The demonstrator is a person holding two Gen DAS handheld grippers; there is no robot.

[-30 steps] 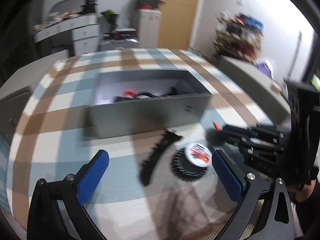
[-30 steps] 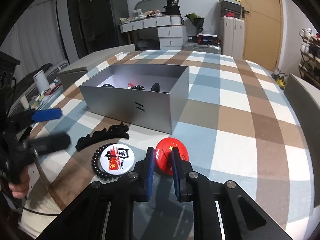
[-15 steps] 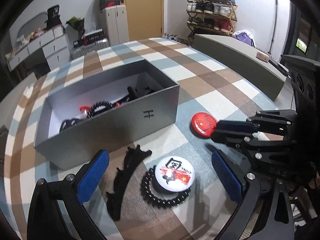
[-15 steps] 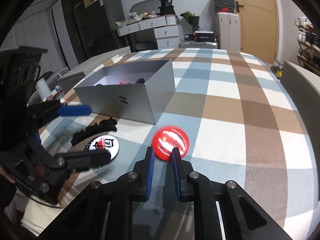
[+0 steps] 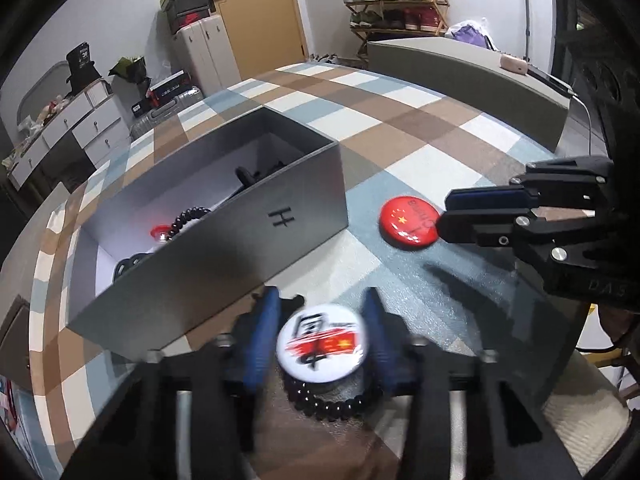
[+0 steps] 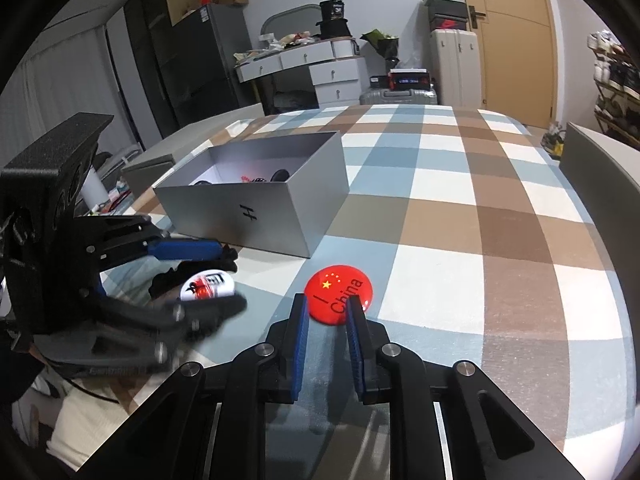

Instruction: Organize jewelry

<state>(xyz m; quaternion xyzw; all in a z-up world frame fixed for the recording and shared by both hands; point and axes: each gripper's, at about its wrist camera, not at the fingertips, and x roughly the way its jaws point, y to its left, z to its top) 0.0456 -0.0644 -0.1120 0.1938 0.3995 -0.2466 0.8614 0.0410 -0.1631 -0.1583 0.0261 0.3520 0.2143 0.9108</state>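
A grey open box (image 5: 280,208) holds black hair ties, clips and a red item; it also shows in the right wrist view (image 6: 256,208). My left gripper (image 5: 320,340) has its blue fingers close on both sides of a white China badge (image 5: 318,342), which lies on a black bead bracelet (image 5: 332,406); contact is blurred. My right gripper (image 6: 326,320) is nearly shut and empty, its tips at the near edge of a red "I China" badge (image 6: 340,288) lying on the cloth.
A black hair claw (image 6: 200,268) lies by the box, half hidden by the left gripper. The checked tablecloth (image 6: 460,200) stretches right and back. Grey chair backs (image 5: 472,76) border the table. Drawers and suitcases stand behind.
My left gripper has moved forward and narrowed from wide open to around the white badge. My right gripper has held its narrow gap at the red badge.
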